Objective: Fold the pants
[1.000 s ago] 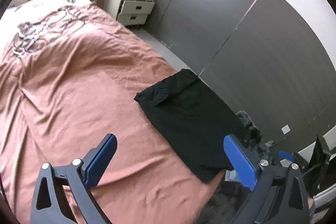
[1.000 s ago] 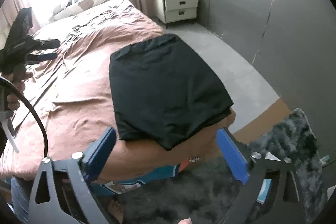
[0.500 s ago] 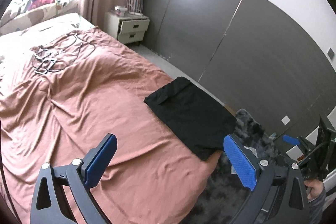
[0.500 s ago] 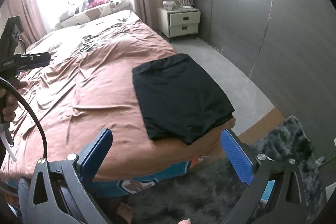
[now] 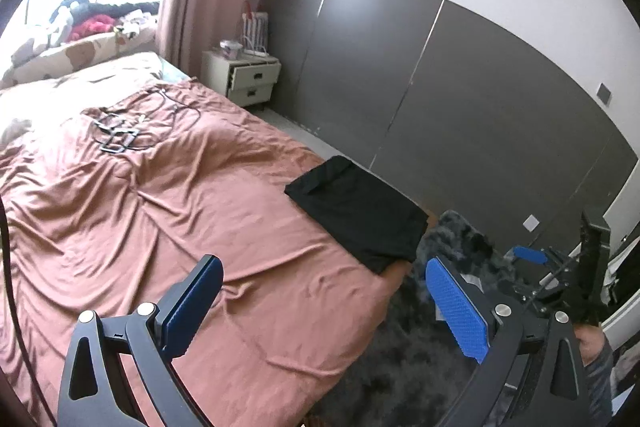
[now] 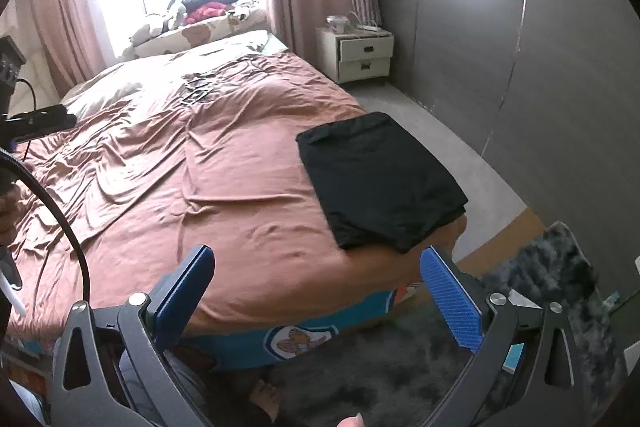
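the black pants [image 6: 380, 183] lie as a flat, squared-off bundle on the brown bedspread [image 6: 200, 187], right at the bed's near right corner, one end drooping a little over the foot edge above the dark rug [image 6: 400, 367]. that tidy shape at the corner reads as a finished fold parked where it is easy to reach from the foot of the bed, so the folding looks done or nearly so.

the left claw [image 5: 320, 297] is spread wide, its blue pads well apart, with nothing between them and nothing touching them; it hangs above the bed's foot edge, well apart from the pants. the right claw [image 6: 316, 291] is likewise spread wide and empty, held off the foot of the bed, the pants beyond its tips but not in contact. both seem held clear because no grip is needed now.

cables [image 5: 120, 131] lie near the head of the bed, by the white nightstand [image 6: 360, 55].
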